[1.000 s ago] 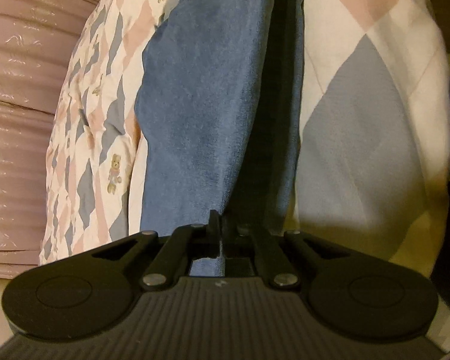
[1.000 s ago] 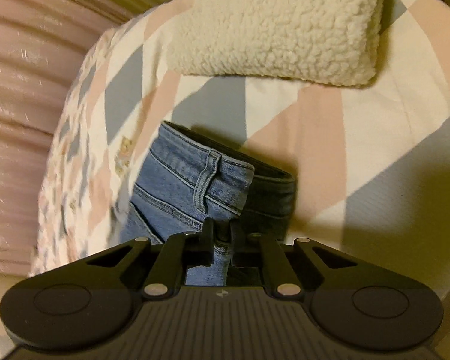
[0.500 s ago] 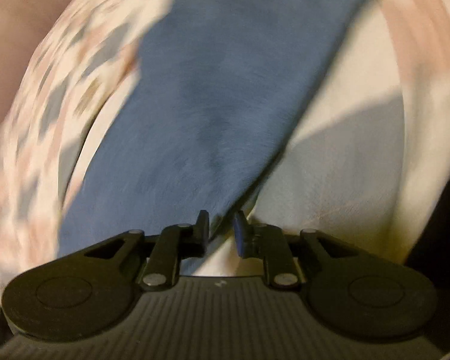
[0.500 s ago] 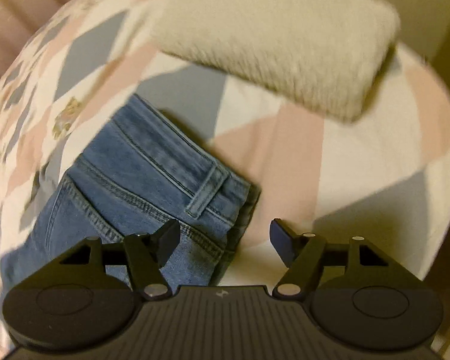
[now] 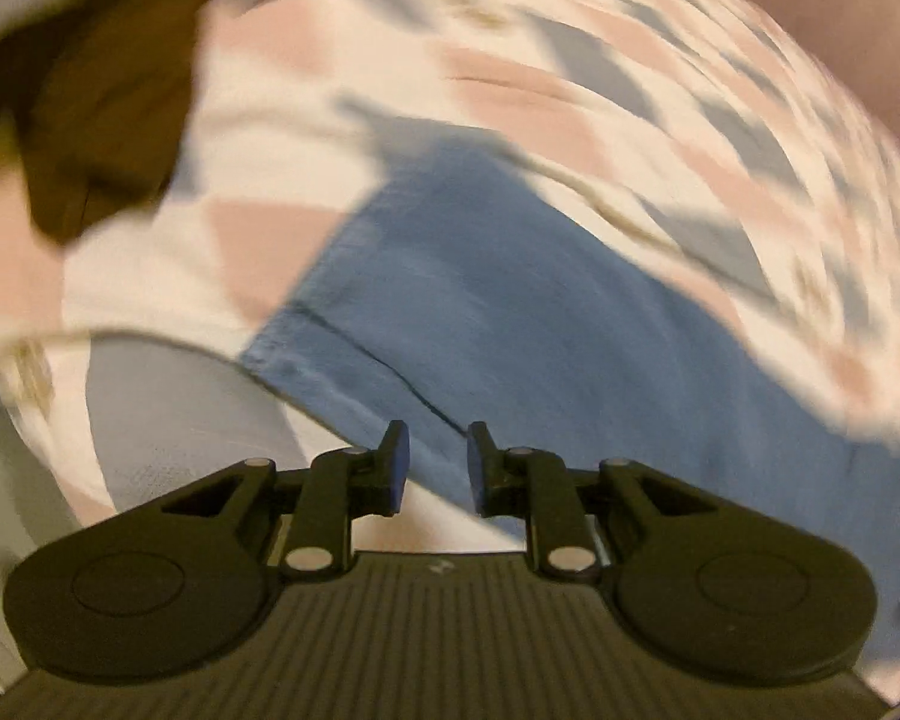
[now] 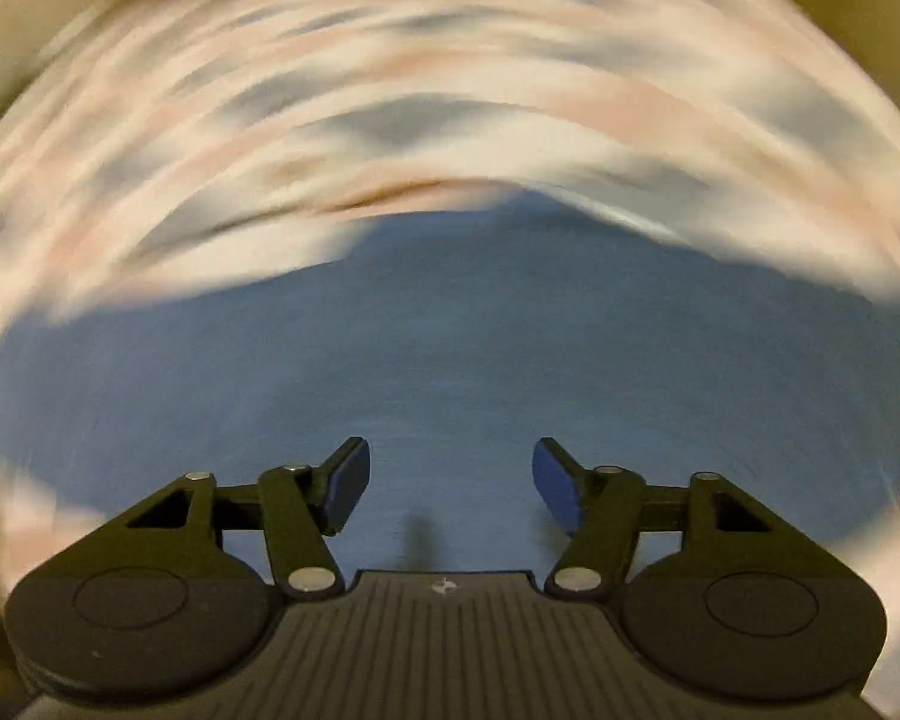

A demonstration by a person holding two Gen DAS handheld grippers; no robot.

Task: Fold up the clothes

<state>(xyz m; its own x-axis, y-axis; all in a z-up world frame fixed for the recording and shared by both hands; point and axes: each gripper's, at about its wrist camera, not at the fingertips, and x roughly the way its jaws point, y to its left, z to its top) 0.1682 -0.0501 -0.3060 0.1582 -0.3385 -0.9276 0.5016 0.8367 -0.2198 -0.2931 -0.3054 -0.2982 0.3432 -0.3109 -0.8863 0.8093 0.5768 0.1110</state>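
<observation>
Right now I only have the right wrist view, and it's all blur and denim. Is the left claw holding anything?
Observer: No. The left claw is open by a narrow gap with nothing between its fingers. The jeans lie loose on the bed cover.
Operator: Which part of the jeans is it facing?
Observer: A straight stitched edge, likely a hem, but the frame is blurred.
Operator: Anything else nearby?
Observer: A brown item at the cover's far left, too blurred to identify.
</observation>
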